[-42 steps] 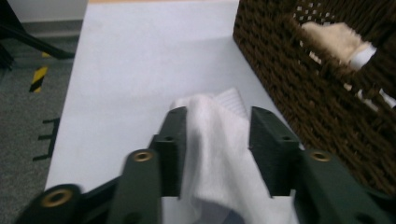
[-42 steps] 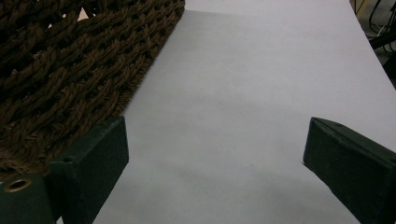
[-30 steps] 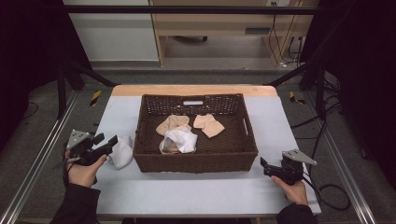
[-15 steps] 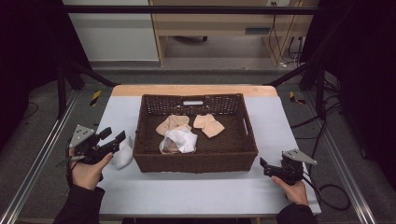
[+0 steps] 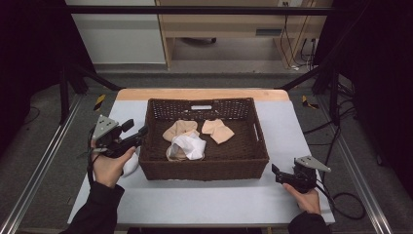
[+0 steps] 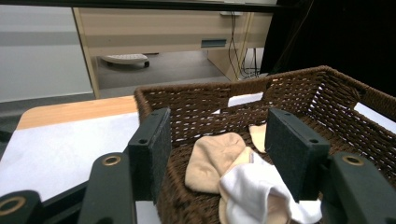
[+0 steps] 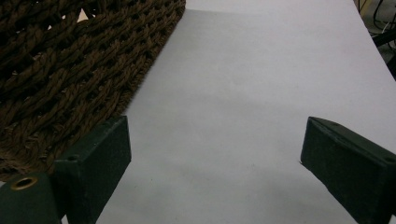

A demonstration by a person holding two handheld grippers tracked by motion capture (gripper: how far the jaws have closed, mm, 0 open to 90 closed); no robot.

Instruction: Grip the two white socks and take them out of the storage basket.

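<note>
Grey counter (image 5: 234, 204): white sock (image 5: 130, 165) seen at basket's (image 5: 204, 168) left wall from above; left gripper (image 6: 217, 140) jaws released over the rim, right gripper (image 7: 212, 154) released, empty.

Basket (image 5: 204, 165): dark brown woven wicker, small white label (image 5: 201, 107) on its far wall. Inside the basket, beige socks (image 5: 217, 130) and one white sock (image 5: 190, 145). Another white sock (image 5: 130, 165) just outside the basket's left wall. Table top (image 5: 195, 204) pale grey, light wood strip along its far edge. Left gripper (image 5: 140, 132) and right gripper (image 5: 275, 171) black, each with a grey plate on top. Sleeves black.
</note>
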